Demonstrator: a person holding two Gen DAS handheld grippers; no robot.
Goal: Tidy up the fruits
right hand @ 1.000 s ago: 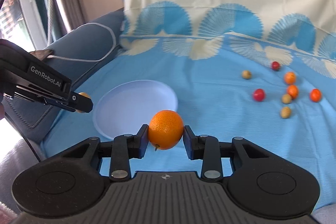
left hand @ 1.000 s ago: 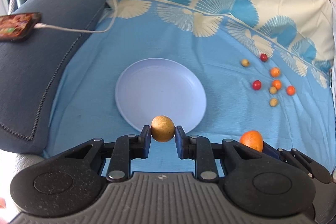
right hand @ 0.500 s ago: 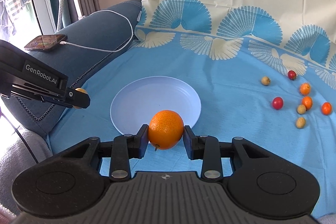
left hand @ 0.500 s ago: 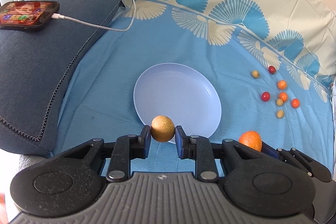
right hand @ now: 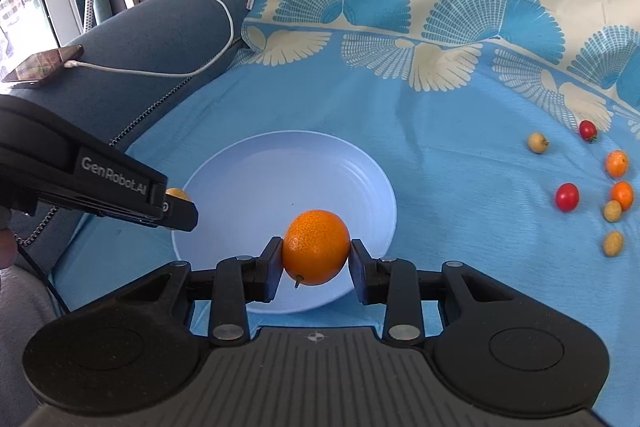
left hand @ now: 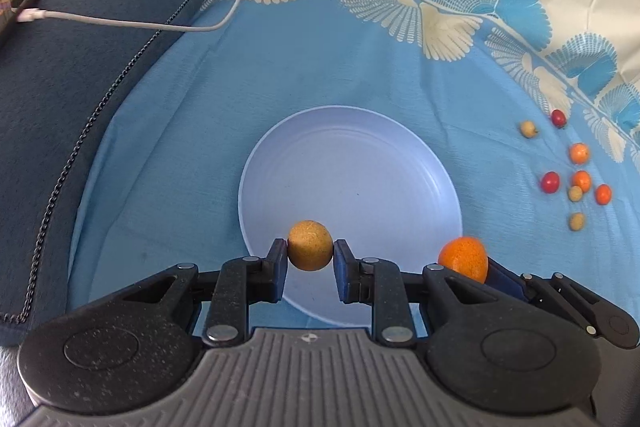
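Left gripper [left hand: 310,263] fingers clamped on a small round tan-yellow fruit [left hand: 310,245], held over the near rim of the pale blue plate [left hand: 352,155]. Right gripper [right hand: 316,263] fingers clamped on an orange [right hand: 316,247], small stem pointing down, also over the plate's near edge; in the left wrist view the same orange shows just right of the plate. From the right wrist view, the left gripper comes in at the plate's left rim with its fruit peeking out at the tip. Plate sits on a blue cloth with fan print [left hand: 320,59], nothing lying inside it. Loose small fruits [right hand: 592,187] scattered on the cloth well to the right of the plate: two red, three orange, three tan-yellow, none touching the plate. Left of the plate, dark blue sofa arm [left hand: 80,47] with a phone [right hand: 40,67] on it and a white cable [left hand: 132,23] looping off it toward the cloth.
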